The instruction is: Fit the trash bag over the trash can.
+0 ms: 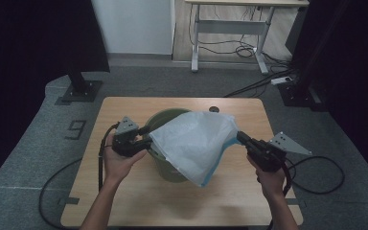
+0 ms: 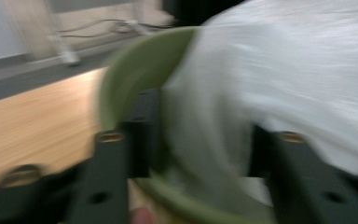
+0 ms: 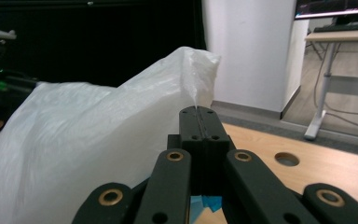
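Both forearms come in from the bottom of the high view. R gripper [image 1: 242, 138] is clenched on a pinch of the thin white plastic bag [image 1: 194, 143]; in the right gripper view its jaws meet w/ film trapped between them. L gripper [image 1: 146, 138] sits at the rim of the round olive-green plastic bucket [image 1: 159, 120], jaws apart, straddling rim and bag edge, not pressing. Bag drapes over the bucket, mid light wooden table [image 1: 139, 191].
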The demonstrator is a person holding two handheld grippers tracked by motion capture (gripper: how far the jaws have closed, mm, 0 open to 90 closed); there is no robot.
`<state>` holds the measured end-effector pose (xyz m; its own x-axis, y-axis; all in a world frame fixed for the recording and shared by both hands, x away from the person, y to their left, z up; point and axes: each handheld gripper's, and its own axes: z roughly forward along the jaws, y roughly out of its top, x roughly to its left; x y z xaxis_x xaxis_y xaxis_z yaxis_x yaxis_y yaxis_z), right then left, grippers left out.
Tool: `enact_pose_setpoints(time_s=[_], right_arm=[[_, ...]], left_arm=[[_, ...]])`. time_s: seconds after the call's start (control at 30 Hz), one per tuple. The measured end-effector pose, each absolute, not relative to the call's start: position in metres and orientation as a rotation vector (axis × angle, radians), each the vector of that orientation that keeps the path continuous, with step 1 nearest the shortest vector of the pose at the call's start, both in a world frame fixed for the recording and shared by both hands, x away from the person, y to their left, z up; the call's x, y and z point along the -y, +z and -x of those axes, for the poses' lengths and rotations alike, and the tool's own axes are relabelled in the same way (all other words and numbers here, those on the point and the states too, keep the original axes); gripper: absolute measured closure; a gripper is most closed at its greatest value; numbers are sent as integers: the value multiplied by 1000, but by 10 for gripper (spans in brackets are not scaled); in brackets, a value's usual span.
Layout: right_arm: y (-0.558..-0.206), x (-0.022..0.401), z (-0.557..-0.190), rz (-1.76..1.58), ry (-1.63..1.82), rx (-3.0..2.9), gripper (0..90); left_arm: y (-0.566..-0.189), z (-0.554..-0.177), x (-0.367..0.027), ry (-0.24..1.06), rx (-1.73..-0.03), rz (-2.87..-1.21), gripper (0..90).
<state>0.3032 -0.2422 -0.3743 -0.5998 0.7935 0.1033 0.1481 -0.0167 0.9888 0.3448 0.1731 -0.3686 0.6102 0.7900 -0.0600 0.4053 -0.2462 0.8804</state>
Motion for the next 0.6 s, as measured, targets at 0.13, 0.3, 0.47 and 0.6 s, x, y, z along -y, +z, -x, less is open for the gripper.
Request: enact_pose_setpoints(time_s=[0.13, 0.3, 0.47, 0.6], right_arm=[[-372, 244, -305, -985, 1644, -1756, 888], [-374, 245, -309, -1031, 1622, -1747, 888], [-374, 244, -312, -1048, 1608, -1742, 889], [-375, 249, -314, -1066, 1575, -1727, 888]], left_arm=[[-363, -341, -197, 438, -1000, -1867, 388], [-362, -334, -211, 400, -965, -1895, 318], [-361, -329, -210, 394, -895, -1932, 252], [-361, -323, -209, 367, -828, -1938, 143]])
